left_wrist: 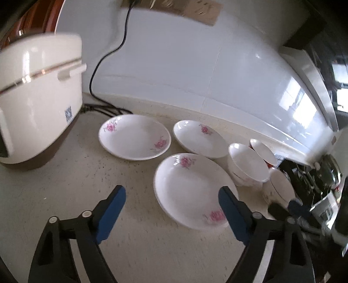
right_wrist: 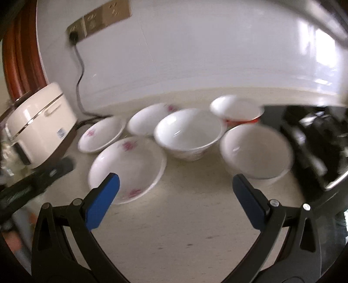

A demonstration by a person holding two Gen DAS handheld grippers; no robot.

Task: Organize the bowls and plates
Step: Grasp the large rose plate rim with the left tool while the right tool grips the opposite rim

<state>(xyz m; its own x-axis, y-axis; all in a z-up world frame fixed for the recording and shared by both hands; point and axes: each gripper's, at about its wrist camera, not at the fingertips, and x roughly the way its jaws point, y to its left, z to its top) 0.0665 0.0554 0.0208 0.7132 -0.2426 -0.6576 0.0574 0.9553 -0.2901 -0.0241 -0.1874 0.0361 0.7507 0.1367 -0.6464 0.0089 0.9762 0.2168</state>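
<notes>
Three white plates with pink flowers lie on the counter: a near plate (left_wrist: 191,189) (right_wrist: 128,167), a far left plate (left_wrist: 134,137) (right_wrist: 102,133) and a far right plate (left_wrist: 200,139) (right_wrist: 150,118). To their right stand three white bowls: a middle bowl (left_wrist: 248,163) (right_wrist: 189,133), a near bowl (left_wrist: 278,189) (right_wrist: 256,151) and a red-based far bowl (left_wrist: 263,152) (right_wrist: 237,110). My left gripper (left_wrist: 171,196) hangs open at the near plate's edge, its right finger over the rim. My right gripper (right_wrist: 176,185) is open and holds nothing, short of the bowls.
A cream rice cooker (left_wrist: 37,104) (right_wrist: 41,122) stands at the left, its black cord (left_wrist: 108,52) running up to wall sockets (right_wrist: 97,19). White tiled wall behind. A dark stove top (left_wrist: 315,180) (right_wrist: 315,141) borders the bowls on the right. The speckled counter (right_wrist: 184,228) lies bare near me.
</notes>
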